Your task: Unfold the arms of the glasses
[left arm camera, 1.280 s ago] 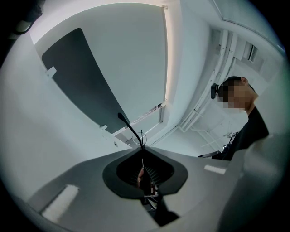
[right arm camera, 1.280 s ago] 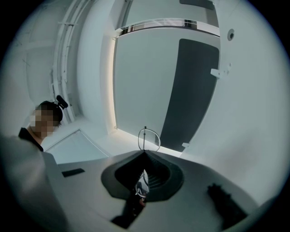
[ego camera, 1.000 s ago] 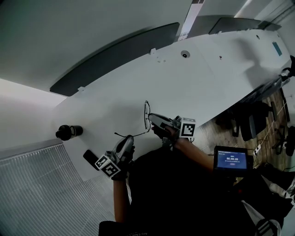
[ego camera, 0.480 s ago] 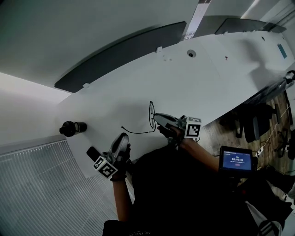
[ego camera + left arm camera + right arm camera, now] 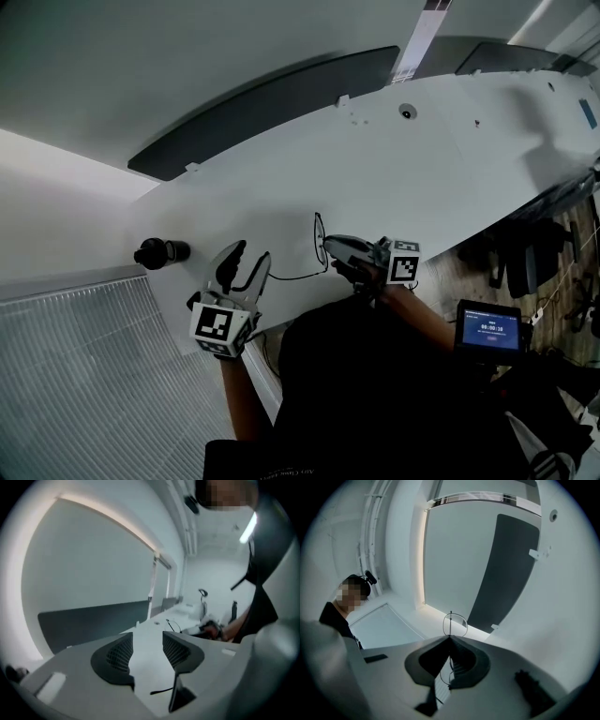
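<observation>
Looks bright, cool, nearly colourless in head view. White counter close to blown out, w/ soft grey shadow at far right end. Dims toward lower left. Thin glasses barely resolved there.

Strong fisheye bend at edges in all 3 views, plus black vignette round both gripper views.

Soft and low-contrast in left gripper view, w/ fingers blurred up close and glare off ceiling tube.

Sharper in right gripper view, w/ bright strip glowing along wall edge. Fingers dark, in own shadow, out of focus.
</observation>
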Demonstrator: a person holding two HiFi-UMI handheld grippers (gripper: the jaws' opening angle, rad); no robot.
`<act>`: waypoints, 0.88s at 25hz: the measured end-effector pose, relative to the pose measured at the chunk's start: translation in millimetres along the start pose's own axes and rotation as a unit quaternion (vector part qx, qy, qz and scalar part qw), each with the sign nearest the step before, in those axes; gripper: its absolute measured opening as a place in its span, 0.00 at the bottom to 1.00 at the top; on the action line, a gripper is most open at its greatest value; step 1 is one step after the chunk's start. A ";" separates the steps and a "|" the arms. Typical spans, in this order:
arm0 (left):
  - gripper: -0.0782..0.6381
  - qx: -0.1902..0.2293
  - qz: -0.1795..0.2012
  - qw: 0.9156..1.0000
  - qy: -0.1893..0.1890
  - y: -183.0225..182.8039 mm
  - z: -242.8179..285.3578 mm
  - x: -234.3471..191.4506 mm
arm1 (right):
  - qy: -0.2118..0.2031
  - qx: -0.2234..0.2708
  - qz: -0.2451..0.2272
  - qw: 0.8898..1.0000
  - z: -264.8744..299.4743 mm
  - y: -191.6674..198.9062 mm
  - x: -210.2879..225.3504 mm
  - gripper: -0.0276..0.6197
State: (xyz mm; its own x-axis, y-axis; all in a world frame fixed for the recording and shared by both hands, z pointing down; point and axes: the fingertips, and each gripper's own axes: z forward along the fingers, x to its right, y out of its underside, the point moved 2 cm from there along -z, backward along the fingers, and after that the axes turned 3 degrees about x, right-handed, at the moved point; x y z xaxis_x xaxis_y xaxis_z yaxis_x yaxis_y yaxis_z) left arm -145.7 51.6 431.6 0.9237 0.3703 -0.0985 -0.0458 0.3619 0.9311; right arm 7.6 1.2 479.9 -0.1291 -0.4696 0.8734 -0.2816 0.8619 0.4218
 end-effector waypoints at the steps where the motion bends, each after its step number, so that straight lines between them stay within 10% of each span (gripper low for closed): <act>1: 0.40 -0.030 0.053 0.998 0.015 2.9 13.1 10.8 | -0.004 -0.006 -0.003 1.000 1.9 2.6 -1.7 0.05; 3: 0.40 -0.054 0.090 0.993 0.055 3.5 33.4 31.3 | -0.009 -0.014 -0.008 1.000 5.5 6.7 -3.2 0.05; 10: 0.38 -0.064 -0.034 0.985 0.159 2.9 56.4 72.5 | -0.013 -0.016 -0.026 0.999 5.6 3.8 -4.9 0.05; 22: 0.25 -0.095 -0.043 0.977 0.184 19.3 36.9 64.5 | -0.047 -0.071 -0.071 0.994 13.8 22.5 -22.4 0.05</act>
State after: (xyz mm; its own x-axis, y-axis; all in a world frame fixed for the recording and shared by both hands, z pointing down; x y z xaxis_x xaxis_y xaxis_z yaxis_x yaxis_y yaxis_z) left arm -73.0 50.9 456.2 0.7291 0.6020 -0.3256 -0.0769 0.5447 0.8351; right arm -9.0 28.5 466.4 -0.1872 -0.5983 0.7791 -0.1663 0.8010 0.5751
